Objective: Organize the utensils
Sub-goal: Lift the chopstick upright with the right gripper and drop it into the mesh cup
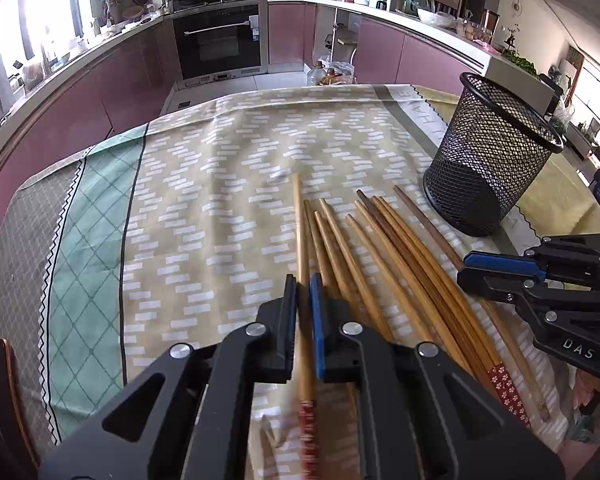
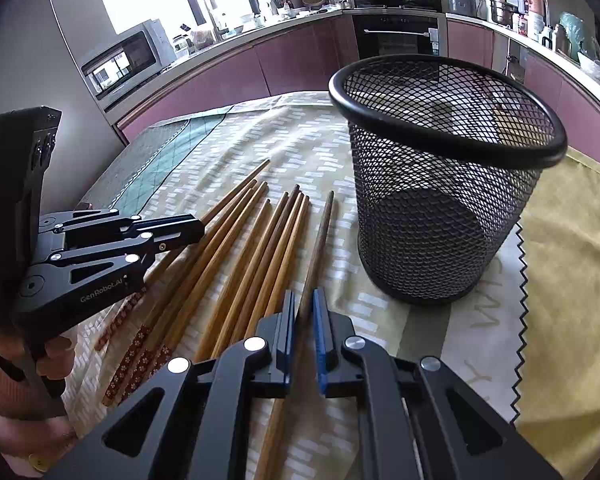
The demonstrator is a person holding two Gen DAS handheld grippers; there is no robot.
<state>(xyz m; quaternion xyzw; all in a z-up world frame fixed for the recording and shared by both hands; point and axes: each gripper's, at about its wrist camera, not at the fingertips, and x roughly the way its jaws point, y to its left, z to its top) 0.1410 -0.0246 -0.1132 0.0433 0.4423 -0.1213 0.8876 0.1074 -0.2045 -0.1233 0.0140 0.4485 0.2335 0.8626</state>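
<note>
Both grippers, left gripper (image 1: pixel 304 292) and right gripper (image 2: pixel 304 308), each pinch one chopstick; lift level, then tip into mesh holder (image 2: pixel 448 216).

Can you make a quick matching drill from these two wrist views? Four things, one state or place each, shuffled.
Things:
1. left gripper
2. right gripper
3. mesh cup
4. loose chopsticks

States:
A. upright, nothing in it
B. shut on the dark chopstick nearest the cup
C. lying side by side on the cloth
D. shut on the light chopstick at the bundle's far side from the cup

Pairs: 1-D, 2-B, 3-A, 4-C
</note>
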